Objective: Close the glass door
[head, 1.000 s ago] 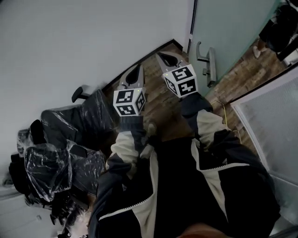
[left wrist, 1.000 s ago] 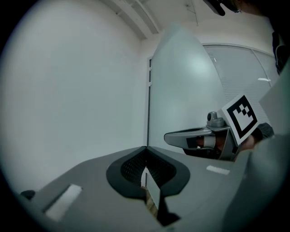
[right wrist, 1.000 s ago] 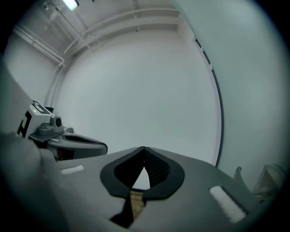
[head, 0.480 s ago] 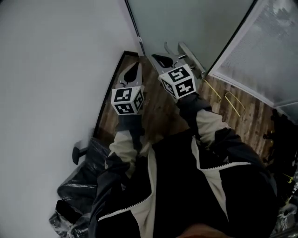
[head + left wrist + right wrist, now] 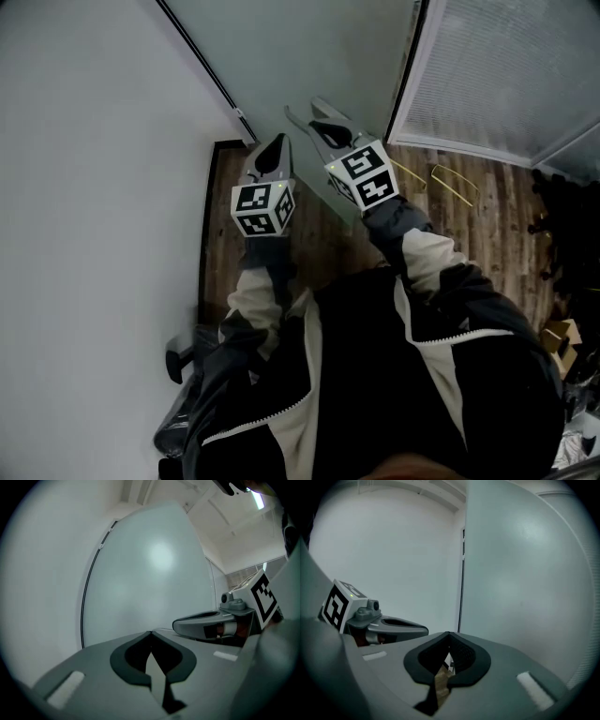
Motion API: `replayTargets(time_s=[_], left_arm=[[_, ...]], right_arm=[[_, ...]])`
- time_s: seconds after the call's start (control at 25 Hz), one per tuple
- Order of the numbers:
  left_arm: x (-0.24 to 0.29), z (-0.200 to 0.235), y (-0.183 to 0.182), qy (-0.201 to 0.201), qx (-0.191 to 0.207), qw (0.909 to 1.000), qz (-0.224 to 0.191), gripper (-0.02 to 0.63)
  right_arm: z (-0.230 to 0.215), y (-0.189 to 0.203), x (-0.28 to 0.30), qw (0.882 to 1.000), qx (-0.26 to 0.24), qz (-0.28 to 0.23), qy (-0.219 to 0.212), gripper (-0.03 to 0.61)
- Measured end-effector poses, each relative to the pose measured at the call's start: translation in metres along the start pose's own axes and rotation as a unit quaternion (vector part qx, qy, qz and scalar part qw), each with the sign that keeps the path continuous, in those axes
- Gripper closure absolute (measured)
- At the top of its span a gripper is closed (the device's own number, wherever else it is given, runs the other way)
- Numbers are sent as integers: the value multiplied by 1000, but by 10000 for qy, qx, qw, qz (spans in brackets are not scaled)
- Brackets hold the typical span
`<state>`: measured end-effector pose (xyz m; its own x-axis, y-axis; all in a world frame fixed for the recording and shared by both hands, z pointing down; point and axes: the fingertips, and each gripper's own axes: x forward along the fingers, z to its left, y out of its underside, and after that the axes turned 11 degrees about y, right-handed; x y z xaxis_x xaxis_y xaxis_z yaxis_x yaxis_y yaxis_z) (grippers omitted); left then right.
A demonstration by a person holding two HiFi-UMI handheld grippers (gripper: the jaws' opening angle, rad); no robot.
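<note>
Head view, and both tools are up at the door! The left gripper [image 5: 277,142] sits just left of centre, nose toward the top of the frame, its marker cube above a pale sleeve [image 5: 255,292]. The right gripper [image 5: 323,127] is just beside it on the right, a little higher in the frame and angled up-left. The glass door [image 5: 319,47], a frosted grey-green pane, fills the top centre of the frame, with its black edge strip [image 5: 202,56] running diagonally against the white wall [image 5: 94,187] that takes the whole left side. A ribbed window panel [image 5: 506,75] holds the upper right, and below it lies the wood floor [image 5: 469,216] with a yellow wire loop [image 5: 450,178] on it. In the left gripper view, the jaws are clenched tip to tip with nothing between them, and the door fills the frame ahead, the other tool at the right edge. In the right gripper view it's the same story: jaws pressed together and empty, only floor showing through the gap, with the door on the right half and the wall on the left. Whether either nose touches the glass, no view settles.
</note>
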<state>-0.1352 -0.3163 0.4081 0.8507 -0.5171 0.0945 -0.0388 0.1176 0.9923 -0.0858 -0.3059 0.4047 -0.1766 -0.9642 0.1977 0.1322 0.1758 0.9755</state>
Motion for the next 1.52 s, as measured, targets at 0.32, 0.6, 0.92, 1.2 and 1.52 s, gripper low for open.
replayTargets(time_s=[0.32, 0.6, 0.92, 1.2, 1.52], left_arm=[[-4, 3, 2, 205, -150, 9996, -160, 611], [-10, 6, 1, 320, -253, 9989, -214, 611], [-30, 24, 3, 350, -308, 9981, -405, 611], [-15, 21, 13, 738, -262, 9961, -417, 611], [-5, -6, 0, 906, -299, 9937, -589, 609]], right_arm=[[11, 20, 0, 9507, -2897, 1057, 324, 543], [-11, 75, 36, 7927, -5605, 2338, 533, 342], [-12, 88, 57, 7391, -6235, 2477, 598, 446], [-25, 98, 76, 7436, -6188, 2462, 590, 445], [-79, 97, 69, 7278, -6242, 2739, 751, 440]])
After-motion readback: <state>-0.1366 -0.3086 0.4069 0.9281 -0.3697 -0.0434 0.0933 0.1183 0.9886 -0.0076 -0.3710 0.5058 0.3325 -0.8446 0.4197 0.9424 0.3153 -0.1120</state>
